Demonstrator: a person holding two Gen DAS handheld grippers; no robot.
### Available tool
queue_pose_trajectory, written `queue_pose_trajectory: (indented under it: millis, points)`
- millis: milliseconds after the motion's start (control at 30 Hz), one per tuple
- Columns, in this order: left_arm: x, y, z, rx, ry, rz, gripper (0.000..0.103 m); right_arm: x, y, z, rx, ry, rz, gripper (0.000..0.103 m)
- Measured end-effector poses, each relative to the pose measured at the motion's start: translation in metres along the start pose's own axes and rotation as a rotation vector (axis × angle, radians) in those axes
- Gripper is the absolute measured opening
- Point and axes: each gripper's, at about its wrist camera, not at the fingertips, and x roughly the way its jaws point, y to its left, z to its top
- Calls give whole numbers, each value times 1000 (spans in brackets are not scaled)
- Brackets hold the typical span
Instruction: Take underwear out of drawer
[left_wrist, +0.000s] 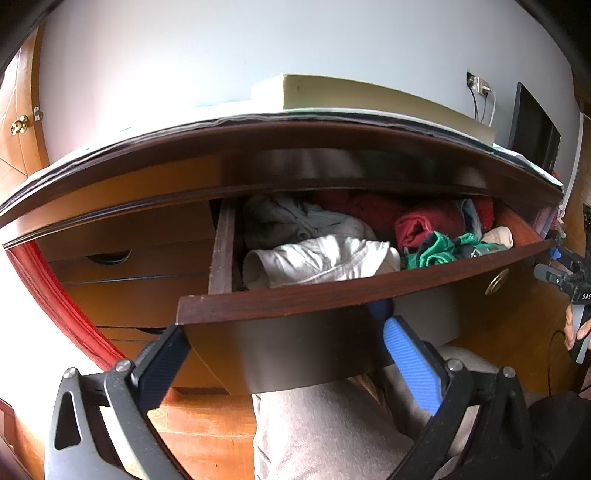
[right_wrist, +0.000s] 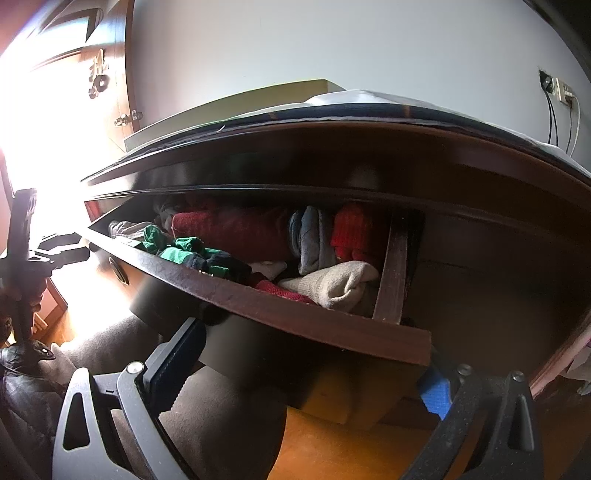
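The dresser (left_wrist: 147, 177) fills both views, its drawer (left_wrist: 332, 291) pulled out so that the clothes are laid open to reach from above. Both claws are held low before the drawer front, under its rim, judged as a pause ahead of a reach over the edge. The left claw (left_wrist: 284, 354) is spread wide, nothing between its pads; the right claw (right_wrist: 314, 365) is likewise spread and empty. The clothes lie heaped: a white garment (left_wrist: 321, 260) at 6 o'clock in the pile, red cloth (left_wrist: 424, 221) at 1 o'clock, a green piece (left_wrist: 436, 251) at 3 o'clock against the front board. Which piece is underwear cannot be told for certain. The drawer's back is hidden under the dresser top, and its floor is buried.
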Motion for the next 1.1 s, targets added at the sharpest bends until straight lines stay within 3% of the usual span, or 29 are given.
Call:
queue_pose_trajectory:
  millis: [1100]
  points:
    - [0,-1,0,-3,3,6,103,2,-5,1,4,25,12,102]
